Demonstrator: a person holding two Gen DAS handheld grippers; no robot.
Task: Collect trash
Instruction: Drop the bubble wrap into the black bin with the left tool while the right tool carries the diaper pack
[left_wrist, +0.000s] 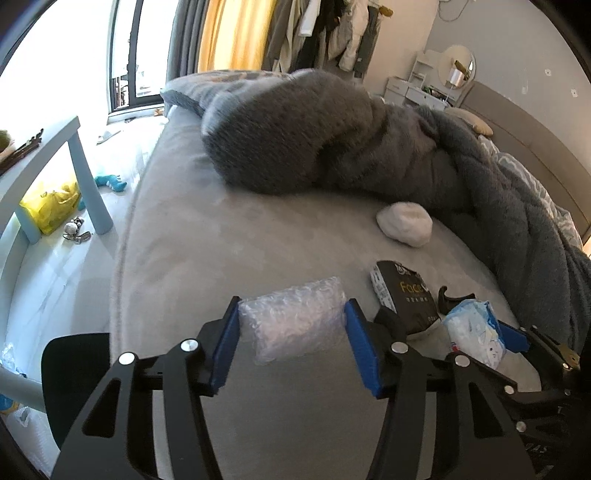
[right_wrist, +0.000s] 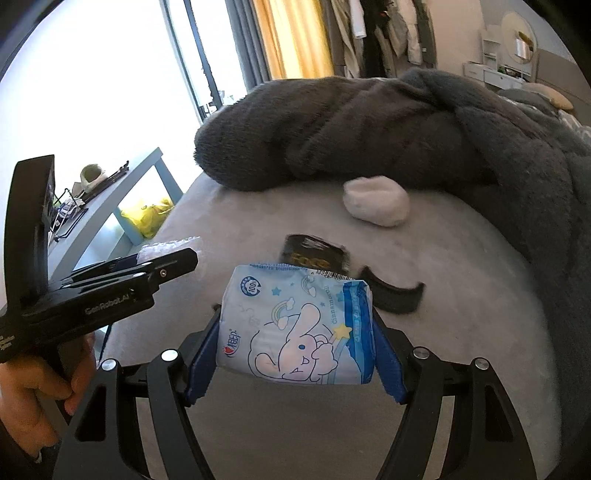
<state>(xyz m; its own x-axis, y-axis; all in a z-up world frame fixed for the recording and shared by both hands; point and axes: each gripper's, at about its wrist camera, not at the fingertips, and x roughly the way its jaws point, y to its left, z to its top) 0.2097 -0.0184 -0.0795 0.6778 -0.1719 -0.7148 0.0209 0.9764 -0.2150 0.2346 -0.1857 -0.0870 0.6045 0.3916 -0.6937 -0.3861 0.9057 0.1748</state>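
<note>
On the grey bed (left_wrist: 258, 240), both pick-ups look made, so I judge the next move is carrying each piece to a bin, none in view; the left gripper (left_wrist: 291, 332) pinches a crinkly bubble-wrap wad (left_wrist: 295, 317), the right gripper (right_wrist: 295, 354) clamps a blue cartoon-printed tissue pack (right_wrist: 295, 325); a black packet (left_wrist: 402, 295) remains

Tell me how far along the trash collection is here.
Nothing visibly binned yet. In hand: the left gripper clamps a clear bubble-wrap pouch; the right gripper clamps a blue cartoon-printed tissue pack. Left on the grey bed: a black "Face" packet, a crumpled white wad, a black curved piece.
</note>
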